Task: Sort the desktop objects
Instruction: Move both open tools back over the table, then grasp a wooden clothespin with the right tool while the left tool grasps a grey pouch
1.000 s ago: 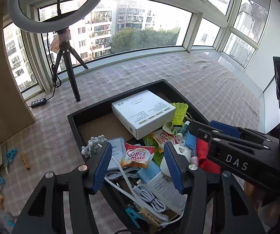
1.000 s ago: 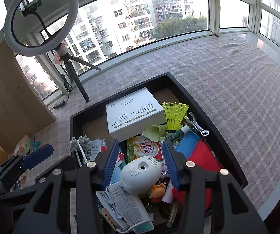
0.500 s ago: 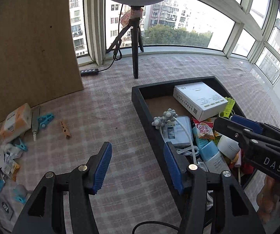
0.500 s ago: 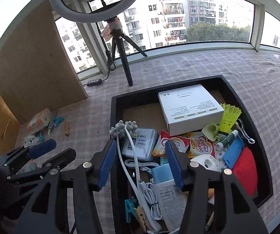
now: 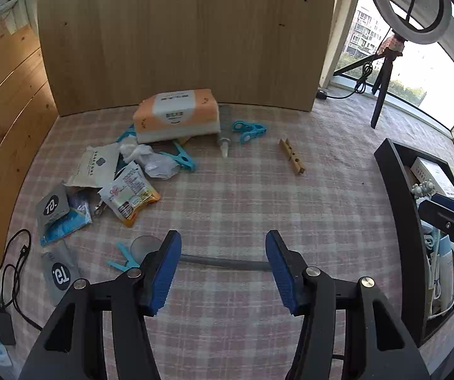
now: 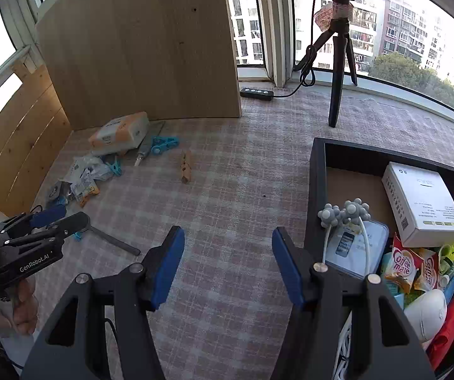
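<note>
Loose items lie on the checked cloth: an orange tissue pack [image 5: 176, 115], blue clips [image 5: 248, 129], a wooden clothespin [image 5: 291, 156], snack packets [image 5: 130, 193] and a grey-handled magnifier [image 5: 223, 262]. My left gripper [image 5: 223, 267] is open and empty, just above the magnifier's handle. My right gripper [image 6: 227, 262] is open and empty over bare cloth, left of the black box [image 6: 317, 190] filled with sorted things. The left gripper also shows in the right wrist view [image 6: 57, 218].
A wooden board [image 5: 182, 38] stands behind the pile. A ring-light tripod [image 6: 337, 72] and a power strip [image 6: 256, 93] stand near the window. A black cable and adapter [image 5: 0, 310] lie at the far left. A white carton [image 6: 423, 202] lies in the box.
Both grippers have swung left, away from the black box. The left now faces the loose pile and the magnifier; the right is over bare cloth beside the box. Both stay open.
</note>
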`<state>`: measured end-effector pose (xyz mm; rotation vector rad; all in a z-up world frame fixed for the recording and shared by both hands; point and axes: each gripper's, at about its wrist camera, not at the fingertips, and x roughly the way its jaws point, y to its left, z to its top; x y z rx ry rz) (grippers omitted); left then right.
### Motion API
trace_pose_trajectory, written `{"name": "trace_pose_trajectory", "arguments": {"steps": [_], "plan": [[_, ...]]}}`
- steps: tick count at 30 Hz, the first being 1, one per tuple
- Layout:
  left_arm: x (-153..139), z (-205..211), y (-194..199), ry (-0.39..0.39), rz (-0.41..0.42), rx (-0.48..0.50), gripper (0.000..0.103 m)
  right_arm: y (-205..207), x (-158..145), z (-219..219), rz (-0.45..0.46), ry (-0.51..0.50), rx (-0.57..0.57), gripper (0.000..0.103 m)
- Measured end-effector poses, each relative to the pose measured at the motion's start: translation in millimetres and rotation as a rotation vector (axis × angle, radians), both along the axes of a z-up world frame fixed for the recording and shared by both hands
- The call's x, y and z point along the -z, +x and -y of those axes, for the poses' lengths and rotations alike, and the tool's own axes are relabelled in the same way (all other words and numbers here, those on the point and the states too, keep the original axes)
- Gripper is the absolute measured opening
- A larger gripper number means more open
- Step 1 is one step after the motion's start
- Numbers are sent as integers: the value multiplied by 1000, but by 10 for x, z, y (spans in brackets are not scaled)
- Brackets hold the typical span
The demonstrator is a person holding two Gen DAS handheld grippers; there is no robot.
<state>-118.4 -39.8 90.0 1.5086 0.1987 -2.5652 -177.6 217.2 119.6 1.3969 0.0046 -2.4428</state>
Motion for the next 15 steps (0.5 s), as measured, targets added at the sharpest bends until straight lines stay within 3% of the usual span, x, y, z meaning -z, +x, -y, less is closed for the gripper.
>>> {"name": "trace_pose_trajectory", "arguments": {"steps": [6, 15], "plan": [[148, 822, 207, 27, 42, -178, 53, -206, 102, 329, 23, 17, -43, 57], [376, 1559, 398, 103, 79, -352, 74, -551, 341, 893, 63, 46, -99, 57]]}}
